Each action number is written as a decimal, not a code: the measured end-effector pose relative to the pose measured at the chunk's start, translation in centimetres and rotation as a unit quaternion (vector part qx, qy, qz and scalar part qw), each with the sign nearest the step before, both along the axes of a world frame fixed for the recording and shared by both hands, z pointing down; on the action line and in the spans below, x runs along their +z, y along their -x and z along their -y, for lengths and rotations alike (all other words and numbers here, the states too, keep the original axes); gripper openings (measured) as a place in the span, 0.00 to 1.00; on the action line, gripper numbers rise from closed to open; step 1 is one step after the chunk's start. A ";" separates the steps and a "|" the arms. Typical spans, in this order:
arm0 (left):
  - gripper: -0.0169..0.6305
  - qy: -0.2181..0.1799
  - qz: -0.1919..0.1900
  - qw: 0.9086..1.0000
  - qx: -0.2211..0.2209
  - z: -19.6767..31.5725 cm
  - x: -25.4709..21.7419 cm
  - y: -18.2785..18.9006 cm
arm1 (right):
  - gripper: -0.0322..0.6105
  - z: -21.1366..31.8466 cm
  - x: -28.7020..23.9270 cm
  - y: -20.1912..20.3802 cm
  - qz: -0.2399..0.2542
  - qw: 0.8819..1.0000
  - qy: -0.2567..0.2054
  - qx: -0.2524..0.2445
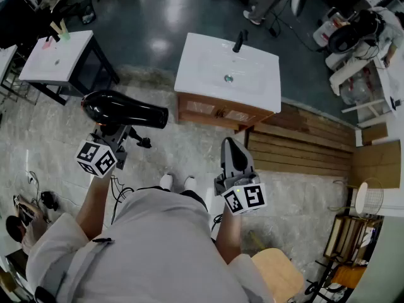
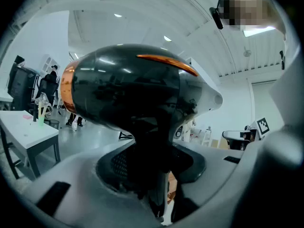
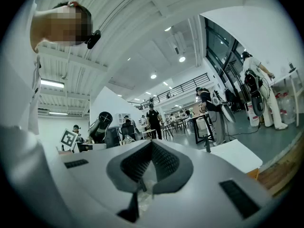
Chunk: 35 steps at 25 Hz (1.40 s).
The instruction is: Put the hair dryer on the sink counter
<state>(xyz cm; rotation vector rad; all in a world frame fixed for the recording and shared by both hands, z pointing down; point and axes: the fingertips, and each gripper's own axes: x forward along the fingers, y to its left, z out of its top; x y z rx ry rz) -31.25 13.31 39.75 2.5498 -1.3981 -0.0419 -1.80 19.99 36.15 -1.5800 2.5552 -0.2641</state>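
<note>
The dryer (image 1: 123, 109) is held aloft at ten o'clock, its handle clenched in the left tongs (image 1: 117, 133); the right tongs (image 1: 231, 150) are closed, empty. Rigid, glossy and top-heavy, it is judged slippery and best gripped low on the handle until the desk (image 1: 189, 74) at twelve o'clock is reached.

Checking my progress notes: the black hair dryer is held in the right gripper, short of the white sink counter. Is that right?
Not quite: the left gripper holds the black hair dryer, as the head view shows; the right gripper holds nothing. It is indeed short of the white sink counter.
</note>
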 end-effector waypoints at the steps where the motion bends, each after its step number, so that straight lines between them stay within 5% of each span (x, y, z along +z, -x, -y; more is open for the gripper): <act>1: 0.29 0.001 -0.002 1.000 -0.002 -0.1 0.0 0.0 | 0.06 0.0 -0.1 -0.1 -0.002 1.000 0.001 -0.001; 35: 0.29 -0.015 0.016 0.999 0.033 0.3 0.9 0.5 | 0.06 -1.8 0.1 2.6 0.000 0.999 0.001 0.034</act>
